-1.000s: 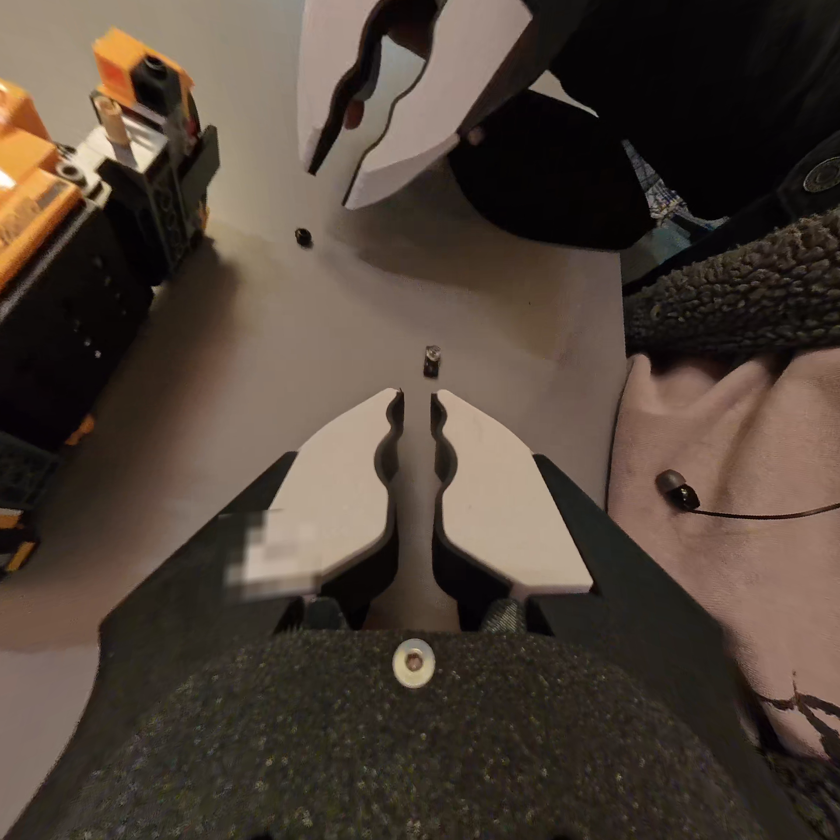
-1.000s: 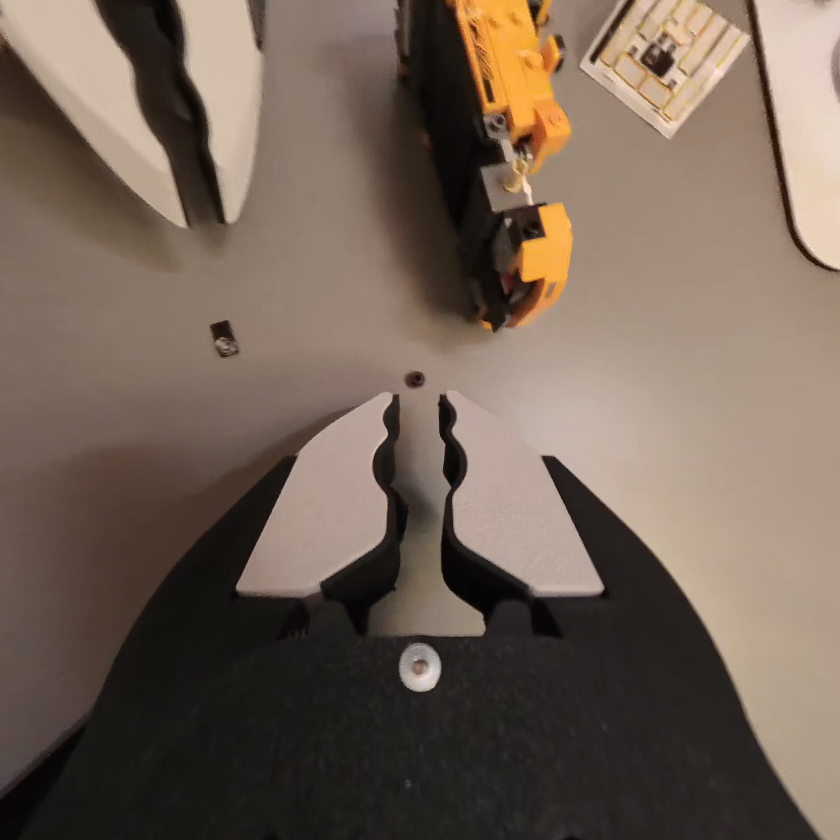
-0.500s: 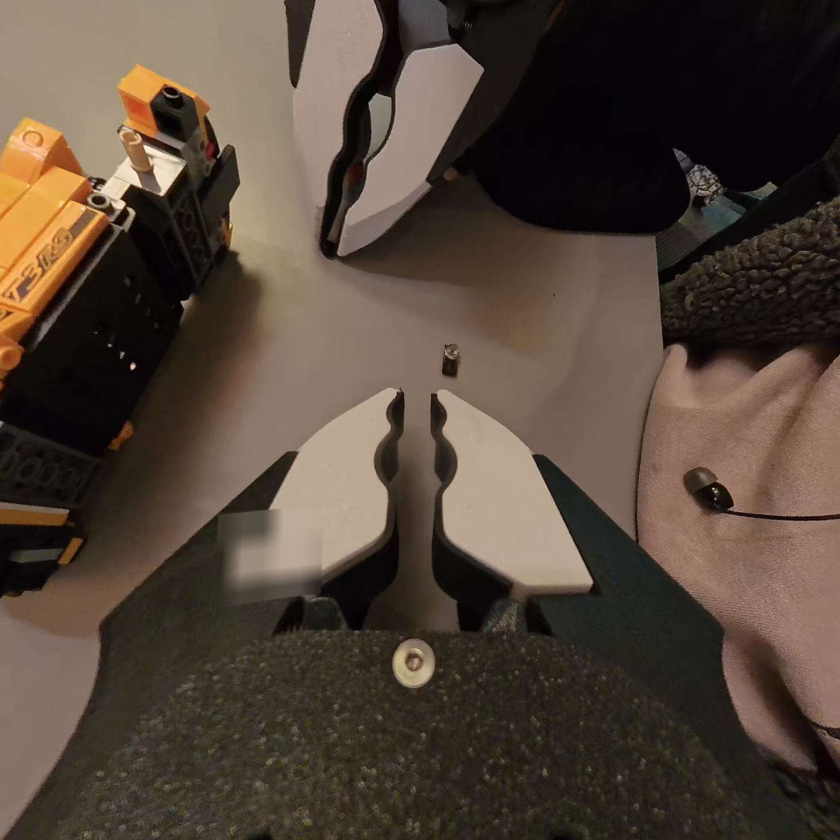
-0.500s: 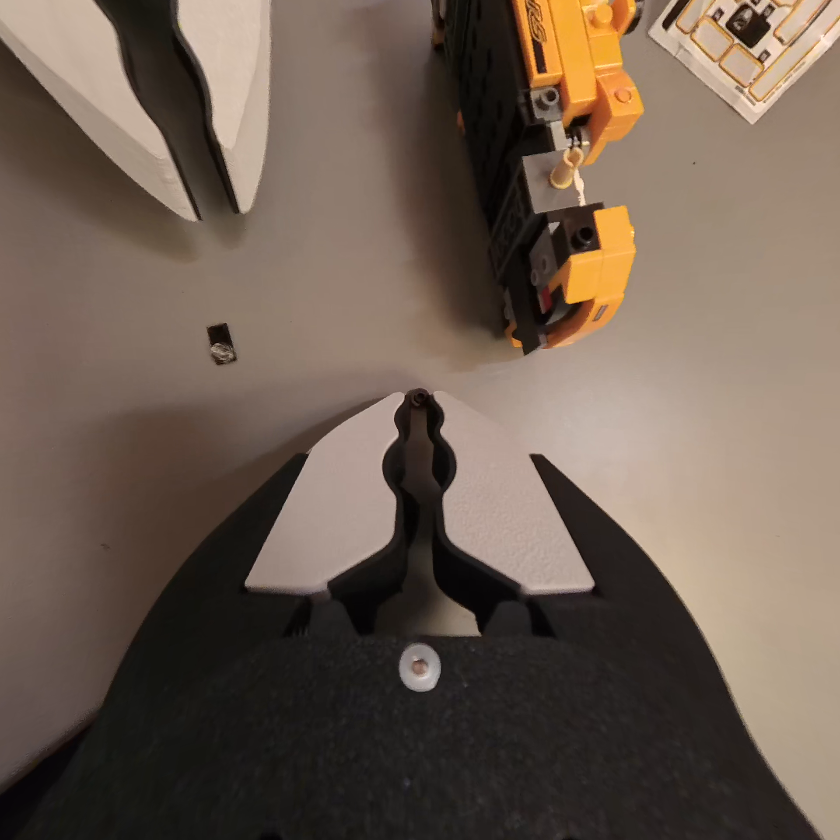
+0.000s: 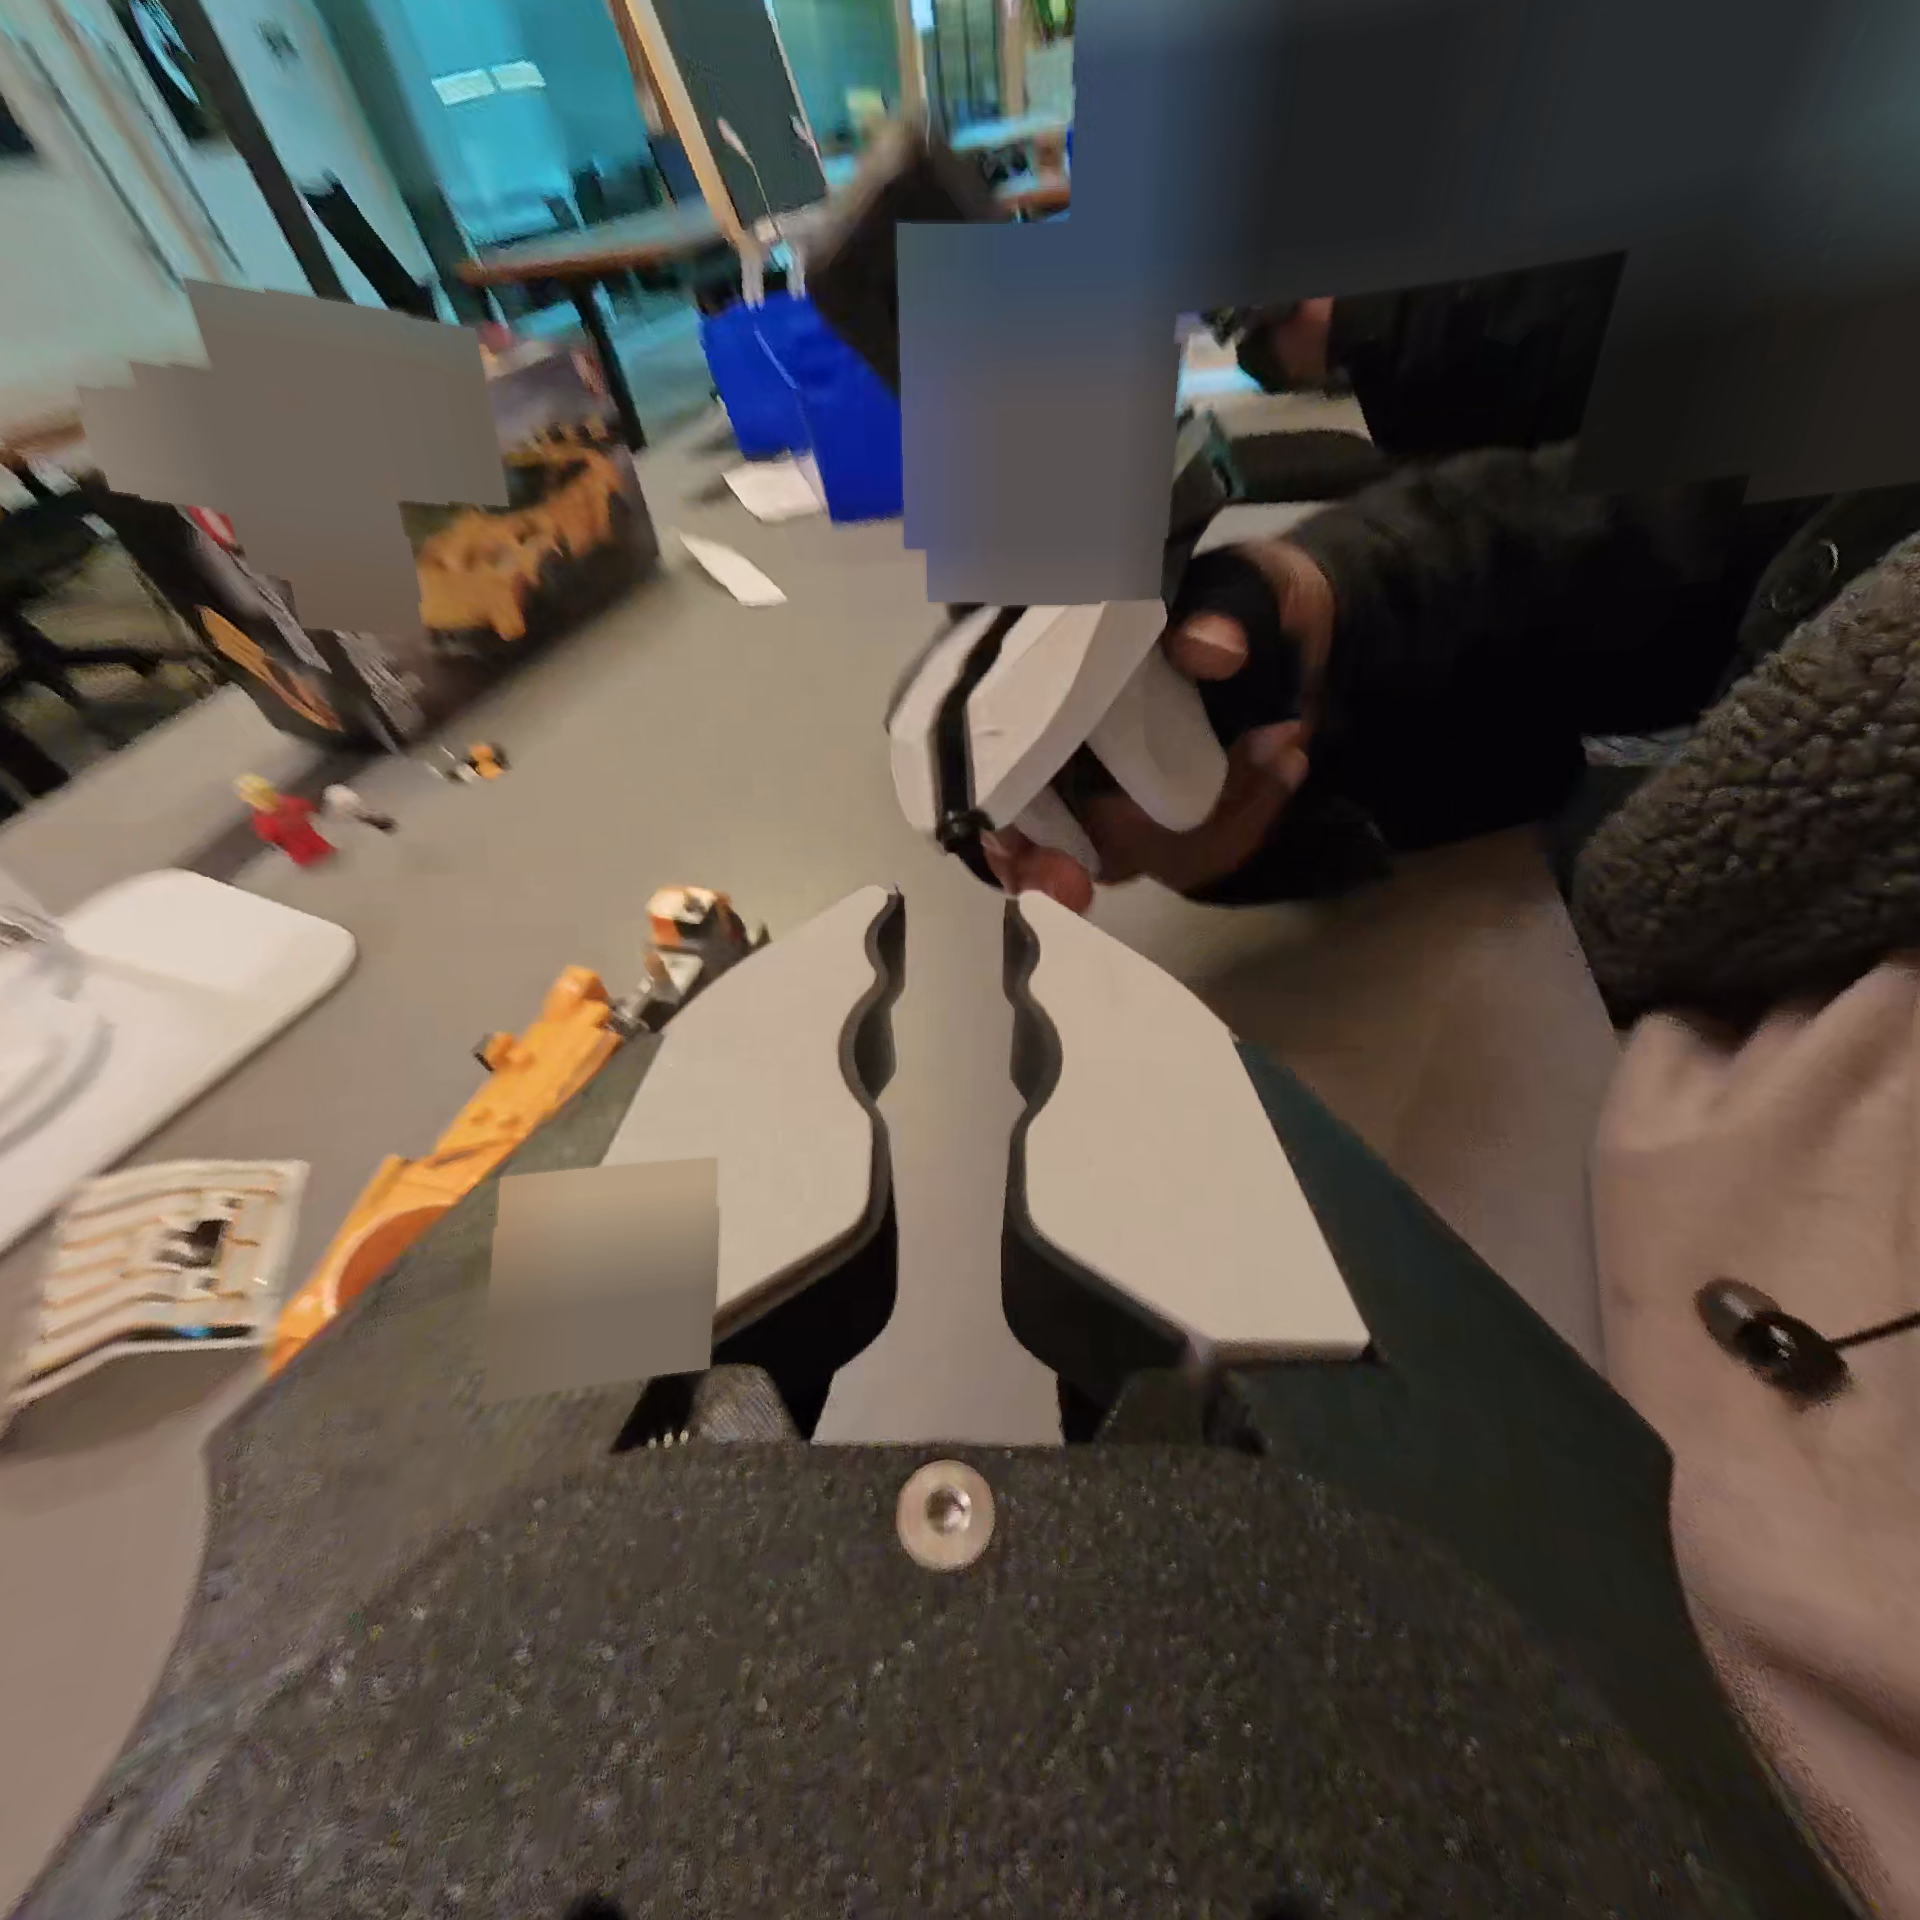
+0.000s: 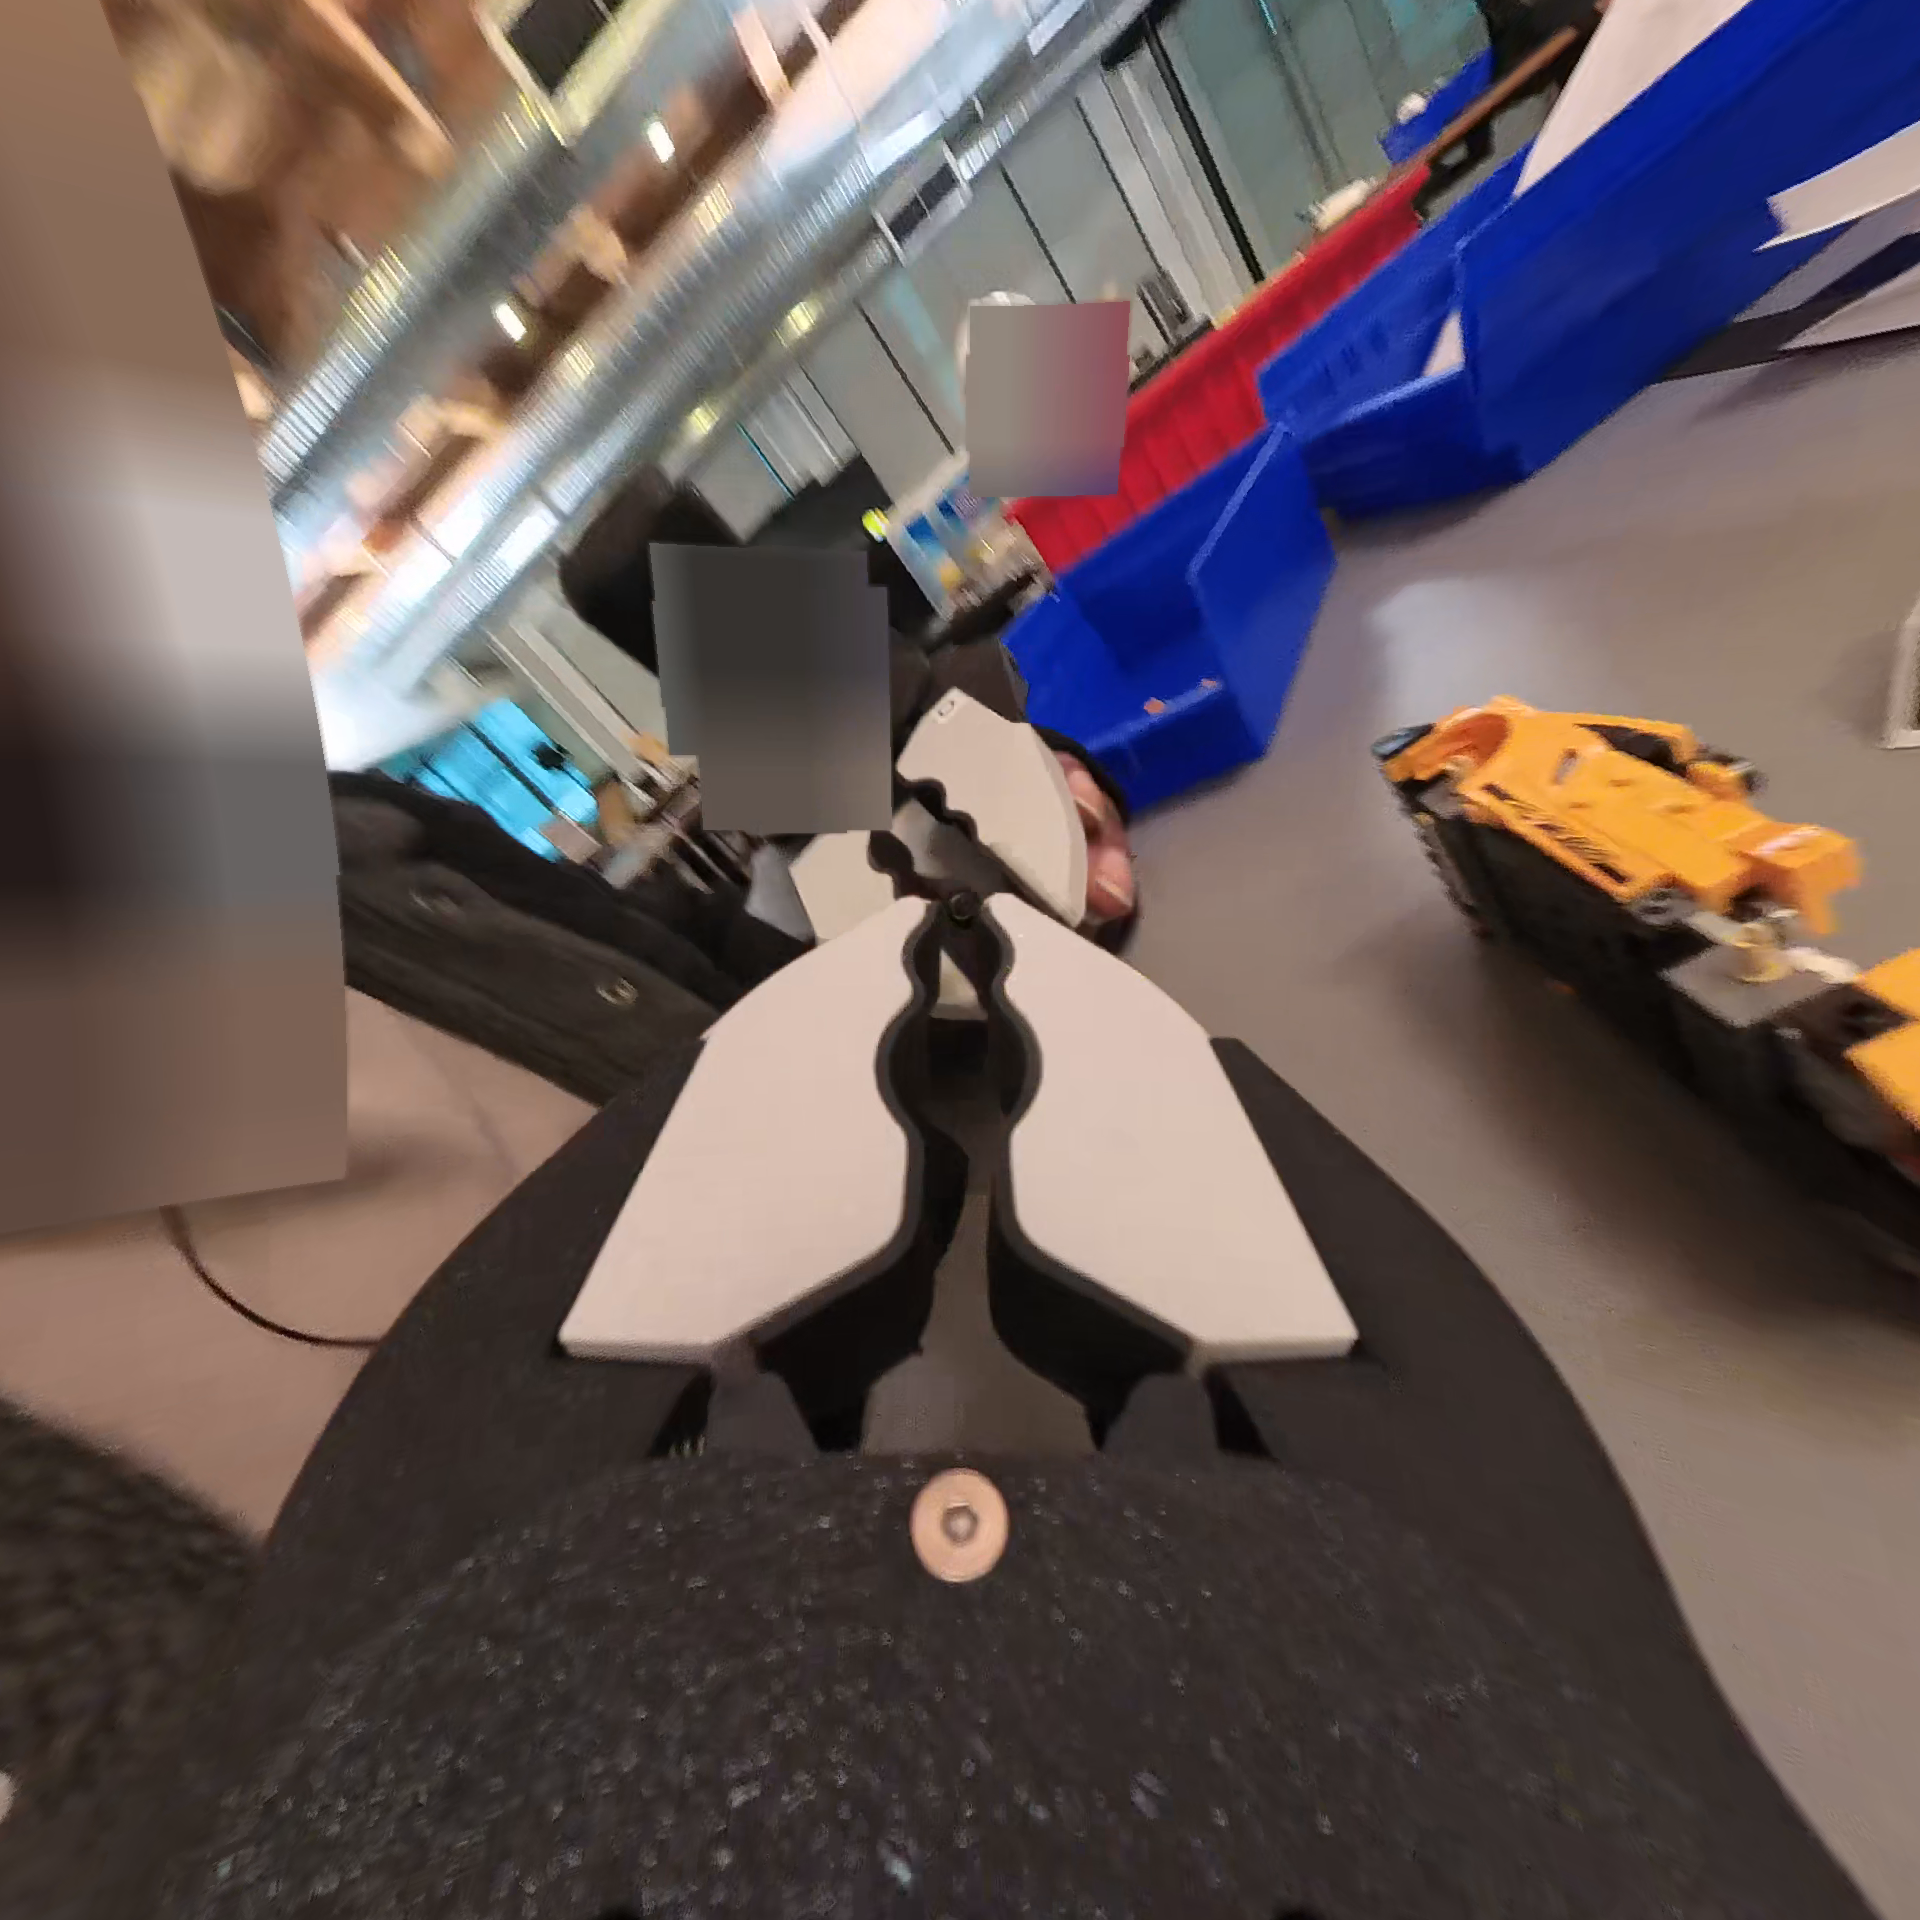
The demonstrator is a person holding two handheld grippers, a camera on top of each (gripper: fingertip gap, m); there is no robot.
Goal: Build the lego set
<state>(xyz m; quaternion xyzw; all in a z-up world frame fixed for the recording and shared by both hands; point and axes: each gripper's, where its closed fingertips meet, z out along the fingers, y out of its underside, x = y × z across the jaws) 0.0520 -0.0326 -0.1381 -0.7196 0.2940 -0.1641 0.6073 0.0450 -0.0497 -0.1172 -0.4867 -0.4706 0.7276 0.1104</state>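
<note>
My right gripper [image 6: 961, 912] is shut on a small black round lego piece [image 6: 958, 904] at its fingertips and holds it in the air. In the left wrist view that gripper [image 5: 964, 826] hangs just beyond my left fingertips, with the black piece [image 5: 958, 828] at its tip. My left gripper [image 5: 951, 906] is open by a narrow gap and empty. It faces the right gripper, and shows in the right wrist view [image 6: 914, 842]. The orange and black lego car [image 6: 1621, 842] lies on the grey table to the right, and in the left wrist view [image 5: 499, 1101] to the left.
A sticker sheet [image 5: 156, 1257] and a white tray [image 5: 177, 987] lie at the left. The lego box [image 5: 520, 540], a red minifigure [image 5: 286, 821] and loose pieces [image 5: 473, 762] sit farther back. Blue bins [image 6: 1174, 644] stand behind the car. A person's dark sleeve [image 5: 1455, 644] is at the right. My two grippers' fingertips are within a few centimetres of each other.
My right gripper shut on the small black piece on the table and lifted it. Both grippers rose and tilted from looking down to looking level, tips toward each other.
</note>
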